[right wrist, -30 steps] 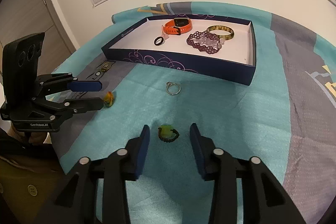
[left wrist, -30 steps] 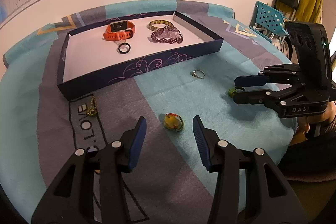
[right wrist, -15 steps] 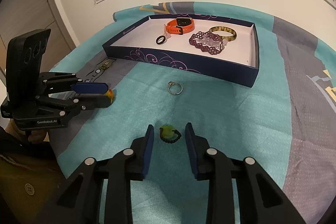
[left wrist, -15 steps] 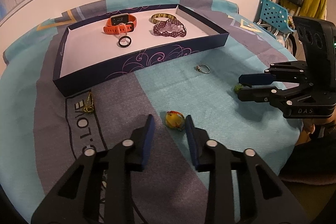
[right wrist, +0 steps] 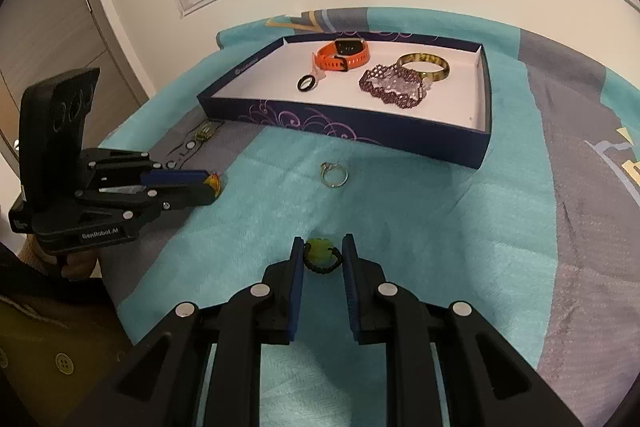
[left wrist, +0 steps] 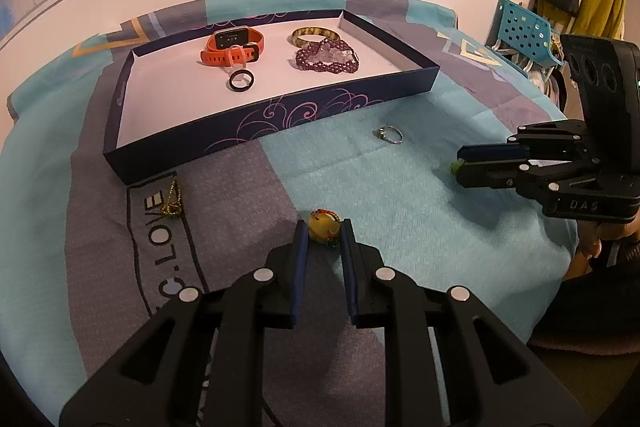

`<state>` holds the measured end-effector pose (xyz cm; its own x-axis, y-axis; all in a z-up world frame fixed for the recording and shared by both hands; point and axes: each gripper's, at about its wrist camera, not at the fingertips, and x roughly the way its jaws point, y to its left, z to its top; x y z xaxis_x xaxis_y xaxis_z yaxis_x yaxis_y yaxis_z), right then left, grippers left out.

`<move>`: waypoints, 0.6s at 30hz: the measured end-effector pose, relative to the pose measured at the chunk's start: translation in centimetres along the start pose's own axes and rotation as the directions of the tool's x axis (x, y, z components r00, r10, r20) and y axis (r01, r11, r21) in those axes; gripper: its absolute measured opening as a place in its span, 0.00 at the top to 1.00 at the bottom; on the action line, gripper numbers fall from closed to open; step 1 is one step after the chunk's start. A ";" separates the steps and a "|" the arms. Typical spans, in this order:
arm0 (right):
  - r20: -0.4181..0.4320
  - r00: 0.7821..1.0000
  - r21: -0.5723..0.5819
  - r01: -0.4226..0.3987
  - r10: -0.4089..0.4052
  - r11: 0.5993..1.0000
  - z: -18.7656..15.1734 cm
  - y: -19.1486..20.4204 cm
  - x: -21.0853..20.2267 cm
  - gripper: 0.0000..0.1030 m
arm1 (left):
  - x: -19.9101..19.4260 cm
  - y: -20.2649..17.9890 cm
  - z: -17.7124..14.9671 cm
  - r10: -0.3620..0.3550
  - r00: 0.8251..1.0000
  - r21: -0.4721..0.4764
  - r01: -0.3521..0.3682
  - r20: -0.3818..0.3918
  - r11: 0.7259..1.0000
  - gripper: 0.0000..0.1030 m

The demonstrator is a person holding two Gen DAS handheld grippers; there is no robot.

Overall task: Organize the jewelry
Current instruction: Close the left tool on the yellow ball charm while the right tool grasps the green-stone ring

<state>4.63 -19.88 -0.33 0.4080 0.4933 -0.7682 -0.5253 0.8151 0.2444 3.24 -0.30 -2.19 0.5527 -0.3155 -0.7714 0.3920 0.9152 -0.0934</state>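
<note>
My left gripper (left wrist: 323,231) is shut on a yellow bead ring (left wrist: 322,227) that rests on the cloth. My right gripper (right wrist: 322,253) is shut on a green bead ring with a black cord (right wrist: 320,254), also low on the cloth. A silver ring (left wrist: 390,135) lies loose between them, in front of the dark blue tray (left wrist: 320,107). The tray holds an orange watch (left wrist: 232,47), a black ring (left wrist: 241,81), a purple bead bracelet (left wrist: 328,57) and an amber bangle (left wrist: 314,35). A gold chain (left wrist: 172,201) lies on the grey patch left of my left gripper.
The table is covered by a teal and grey cloth (left wrist: 400,187). A wall with a map and sockets stands behind the tray. A blue chair (left wrist: 524,31) and hanging clothes are at the right. The person's body is at the near edge.
Both grippers moved forward over their rings and their jaws closed from wide open onto the yellow ring and the green ring.
</note>
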 end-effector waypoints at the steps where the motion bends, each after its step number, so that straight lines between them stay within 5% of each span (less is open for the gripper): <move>1: 0.004 1.000 0.003 -0.001 0.001 1.000 0.1 0.0 -0.1 0.83 | 0.0 0.0 0.0 0.001 1.000 0.000 -0.001 0.001 1.000 0.84; 18: 0.086 0.996 0.025 -0.040 0.038 0.999 2.2 0.0 -0.7 0.83 | -1.1 0.3 1.2 0.007 0.999 -0.015 -0.006 0.040 1.000 0.84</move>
<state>5.99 -19.62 1.54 0.4503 0.5484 -0.7047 -0.5227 0.8017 0.2899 3.63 0.00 -0.67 0.5841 -0.3190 -0.7463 0.3775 0.9208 -0.0982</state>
